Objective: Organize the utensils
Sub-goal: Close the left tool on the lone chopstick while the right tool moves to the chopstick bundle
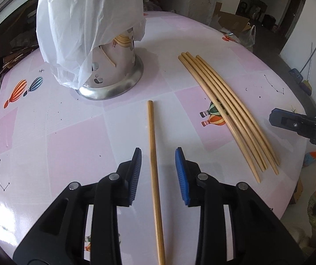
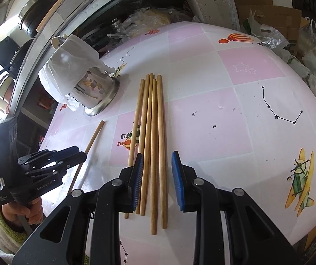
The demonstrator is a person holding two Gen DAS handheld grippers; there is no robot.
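Observation:
A single wooden chopstick [image 1: 154, 172] lies on the pink tablecloth, running between the open jaws of my left gripper [image 1: 158, 165], which hovers low over it without touching. A bundle of several chopsticks [image 1: 228, 112] lies to its right. In the right wrist view that bundle [image 2: 151, 145] lies lengthwise under my open right gripper [image 2: 156, 172], two sticks between the blue pads. The steel utensil holder [image 1: 111, 75], half draped in a white plastic bag [image 1: 85, 22], stands behind; it also shows in the right wrist view [image 2: 96, 92]. The left gripper [image 2: 78, 152] shows at the left there.
The table [image 2: 246, 132] has a pink and white checked cloth with balloon and plane prints. Clutter, bags and cardboard sit beyond the far edge [image 2: 279, 33]. The right gripper's finger [image 1: 290, 123] shows at the right of the left wrist view.

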